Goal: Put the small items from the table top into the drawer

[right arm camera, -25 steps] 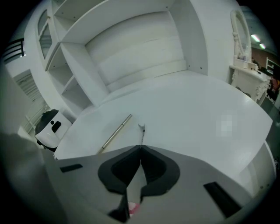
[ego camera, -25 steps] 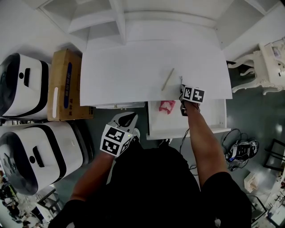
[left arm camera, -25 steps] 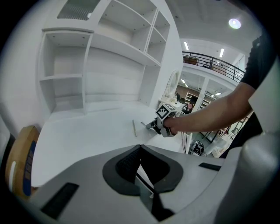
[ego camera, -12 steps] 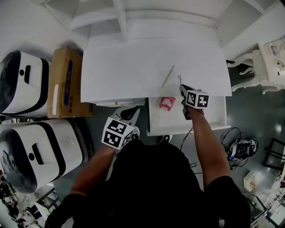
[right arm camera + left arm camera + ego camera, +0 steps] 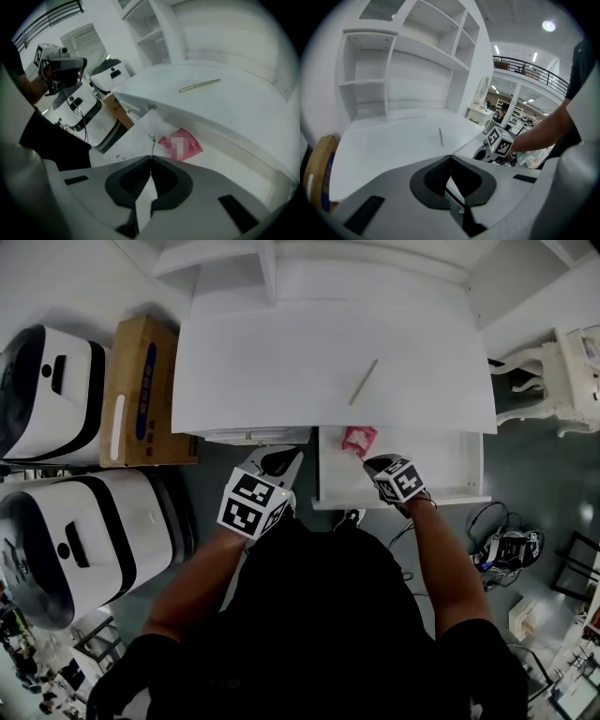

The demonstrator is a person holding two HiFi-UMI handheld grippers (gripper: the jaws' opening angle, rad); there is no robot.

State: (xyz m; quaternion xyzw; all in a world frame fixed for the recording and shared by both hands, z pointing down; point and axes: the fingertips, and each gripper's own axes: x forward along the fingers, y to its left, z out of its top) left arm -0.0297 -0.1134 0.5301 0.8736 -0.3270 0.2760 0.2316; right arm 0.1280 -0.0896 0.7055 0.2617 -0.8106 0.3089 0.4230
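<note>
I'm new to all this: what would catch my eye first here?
A bright pink packet lies in the open white drawer under the white table top. Over the drawer, the right claw is shut on a thin wire piece, and a slim tan stick lies on the table.

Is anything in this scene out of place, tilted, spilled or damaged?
Nothing is spilled or damaged. One thin stick lies slanted on the table top, alone, outside the open drawer where the pink packet lies. The right gripper is shut on a thin wire piece above that drawer.
</note>
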